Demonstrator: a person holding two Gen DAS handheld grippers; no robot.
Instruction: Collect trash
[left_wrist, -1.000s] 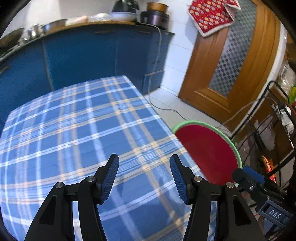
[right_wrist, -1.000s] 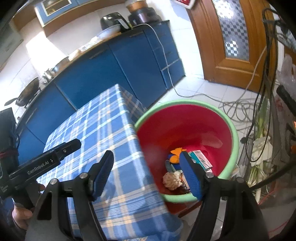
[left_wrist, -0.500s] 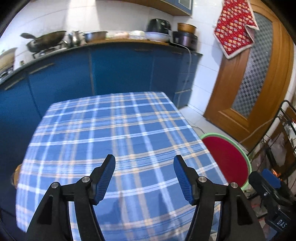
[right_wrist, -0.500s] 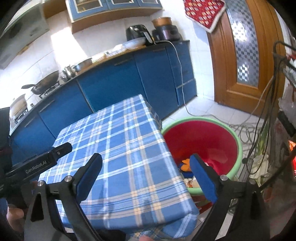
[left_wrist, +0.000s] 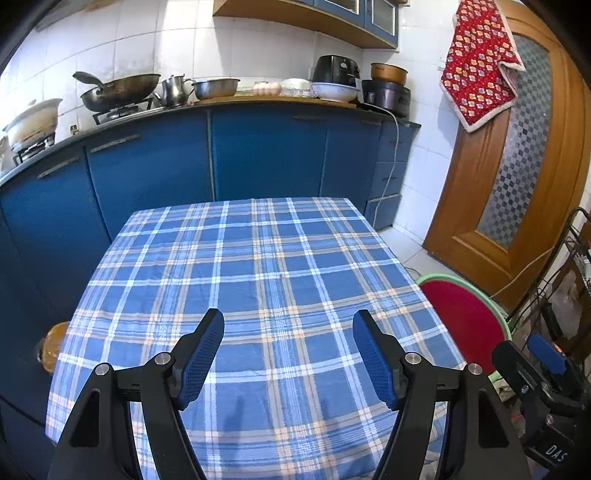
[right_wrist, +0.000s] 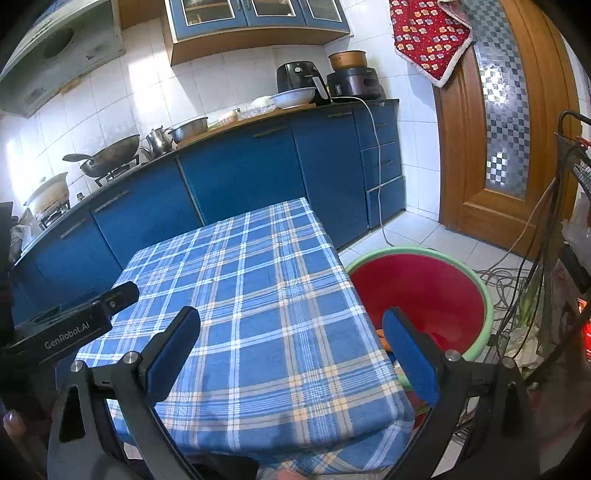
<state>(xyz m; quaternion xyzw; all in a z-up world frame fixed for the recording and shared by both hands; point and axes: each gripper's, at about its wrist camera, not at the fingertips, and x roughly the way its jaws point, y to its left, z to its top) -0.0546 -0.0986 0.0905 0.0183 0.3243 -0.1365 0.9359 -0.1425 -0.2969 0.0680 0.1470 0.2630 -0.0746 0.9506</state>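
A: Trash — none on the checked tablecloth (left_wrist: 258, 295); only an orange scrap glimpsed low in the red basin (right_wrist: 424, 291), right of centre in the right wrist frame.

B: Left gripper (left_wrist: 288, 354) spread wide, pinching nothing. Right gripper (right_wrist: 291, 354) likewise, low in frame.

A: Risks?

B: Snagging the cloth and dragging it off — or clipping the basin rim, tangling in floor cables at right.

black left gripper (left_wrist: 288, 354) and right gripper (right_wrist: 291, 347), blue ribbed pads, silver screws, "genrobot.ai" lettering.
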